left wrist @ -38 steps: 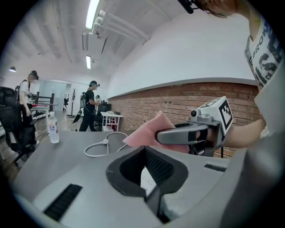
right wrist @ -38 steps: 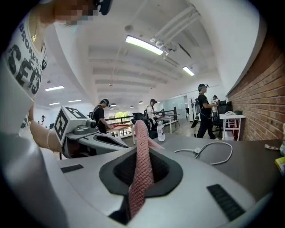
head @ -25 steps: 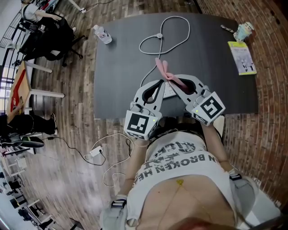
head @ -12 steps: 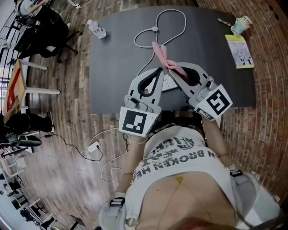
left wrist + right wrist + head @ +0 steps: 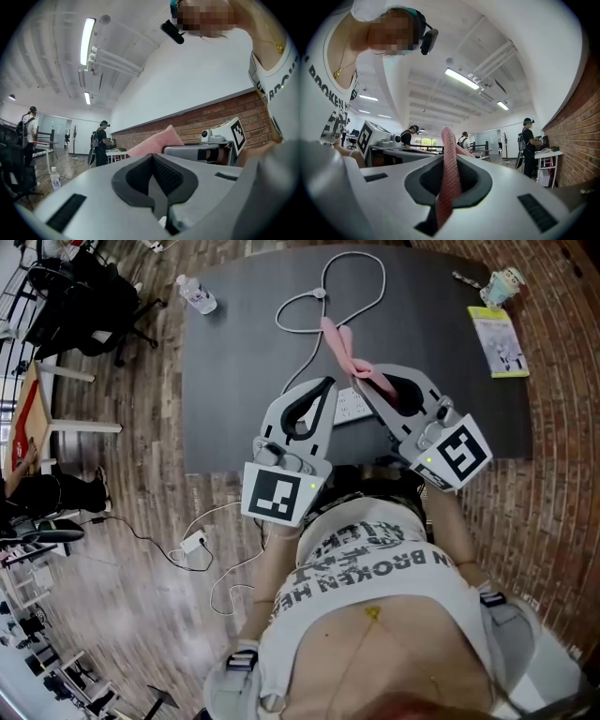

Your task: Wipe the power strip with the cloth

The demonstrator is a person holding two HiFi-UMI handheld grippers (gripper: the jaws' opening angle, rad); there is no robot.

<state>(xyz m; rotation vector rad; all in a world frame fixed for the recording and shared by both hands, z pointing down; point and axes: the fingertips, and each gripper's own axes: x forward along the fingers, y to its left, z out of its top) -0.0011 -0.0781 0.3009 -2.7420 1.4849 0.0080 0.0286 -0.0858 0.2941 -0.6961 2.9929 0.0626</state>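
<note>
compared with a second ago, both grippers are seen larger and closer under the head camera, having been raised off the table [image 5: 234, 381]. the cloth [image 5: 339, 343] has been carried up with them, and the table top has slid toward the upper edge of the picture. the power strip [image 5: 349, 407] has been left lying on the table and is now seen more plainly in the gap between the two grippers.

the near table edge is crossed by the rear parts of both grippers. bare dark surface is left to the left of the left gripper [image 5: 329, 383] and to the right of the right gripper [image 5: 364, 374]. a water bottle [image 5: 197, 293] is kept at the far left corner, a cup [image 5: 500, 284] and a booklet [image 5: 497, 341] at the far right, all well apart from the strip. a looped white cable [image 5: 328, 296] is laid across the far middle, under the cloth's free end.

both grippers are held level and angled inward, so that a v is formed over the strip. the left jaws are pressed together with nothing between them. the right jaws are closed on the pink cloth, a fold of which stands up between the pads.
</note>
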